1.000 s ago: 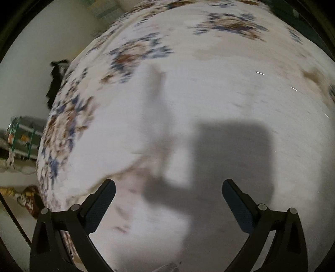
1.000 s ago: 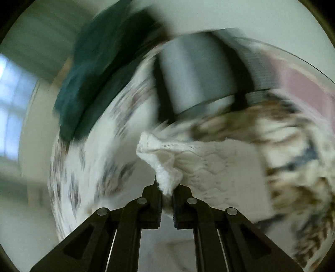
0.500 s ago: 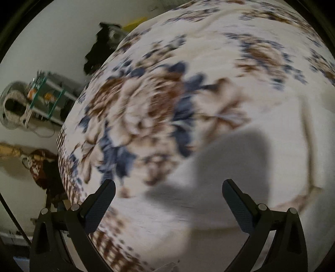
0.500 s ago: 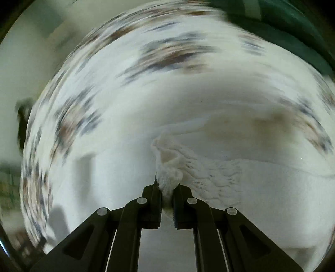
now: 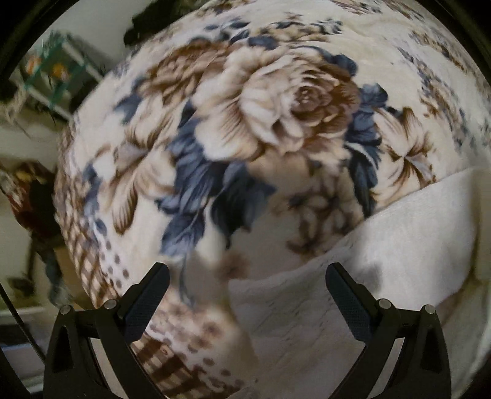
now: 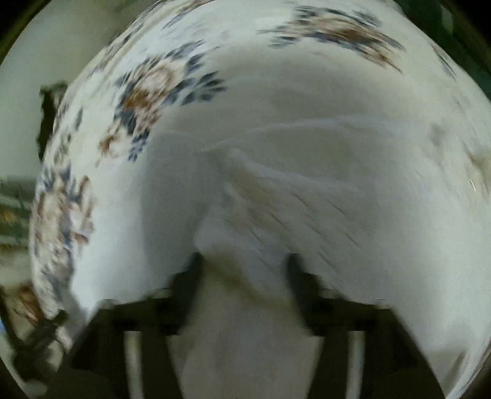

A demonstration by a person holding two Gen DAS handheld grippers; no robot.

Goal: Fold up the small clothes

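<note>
A small white knit garment (image 6: 291, 199) lies on the floral blanket (image 6: 153, 92), blurred by motion. My right gripper (image 6: 244, 264) hovers just over it and its jaws are opening. A bunched fold of the knit still sits between them, but the pads stand apart from it. In the left wrist view the same white garment (image 5: 399, 245) reaches in from the lower right, one edge lying below the fingers. My left gripper (image 5: 247, 276) points down at the blanket (image 5: 276, 107), wide open and holding nothing.
The blanket's edge drops off at the left, past a checked border (image 5: 83, 251). Beyond it stand a green-framed shelf (image 5: 52, 70), a dark heap of cloth (image 5: 147, 21) and a reddish bag (image 5: 30, 196). A dark green fabric (image 6: 445, 18) lies at the far right.
The right gripper, which was shut on the bunched white knit, has parted its jaws. The left gripper slid across the blanket to the large flower, and the white garment's edge has come into its view.
</note>
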